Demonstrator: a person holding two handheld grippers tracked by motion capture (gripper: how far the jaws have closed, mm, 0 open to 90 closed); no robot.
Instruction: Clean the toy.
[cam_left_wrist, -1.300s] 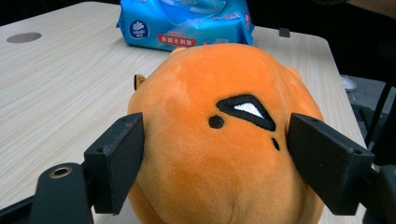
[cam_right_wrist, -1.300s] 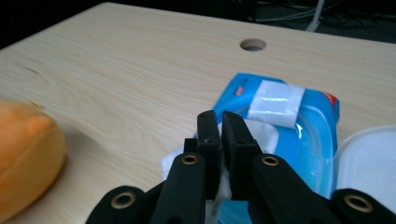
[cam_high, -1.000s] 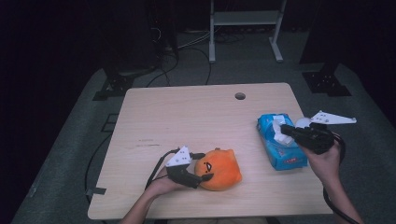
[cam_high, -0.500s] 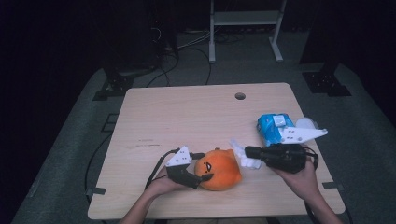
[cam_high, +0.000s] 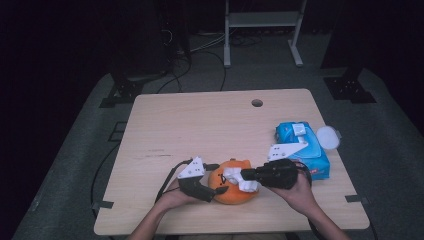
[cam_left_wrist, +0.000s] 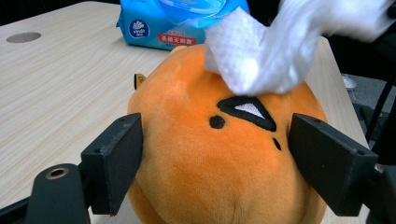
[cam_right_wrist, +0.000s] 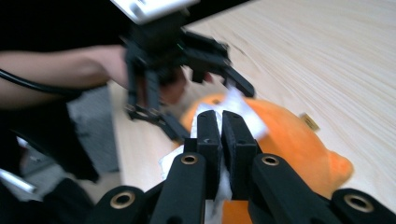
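The right gripper (cam_high: 248, 181) has its jaws pressed together on a white wipe (cam_high: 239, 179), and the wipe rests on top of the orange plush toy (cam_high: 231, 189). A second ago this gripper was over the blue wipes pack (cam_high: 302, 149) at the right side of the table (cam_high: 200, 125). Now it has come across to the toy, and the pack lies alone behind it, with its white lid (cam_high: 328, 137) open beside it.

The left gripper (cam_high: 215, 187) has not moved. Its two black jaws sit on either side of the toy and squeeze it. In the left gripper view the pads (cam_left_wrist: 116, 163) press into the orange fur (cam_left_wrist: 215, 177).

The toy is round and lies near the front edge of the table, between the two grippers. Its face, with a black eye patch (cam_left_wrist: 246, 110), points up and toward the left gripper. A small brown tag (cam_left_wrist: 138, 80) sticks out at its far side. The wipe (cam_left_wrist: 261, 51) touches the toy just above the eye patch.
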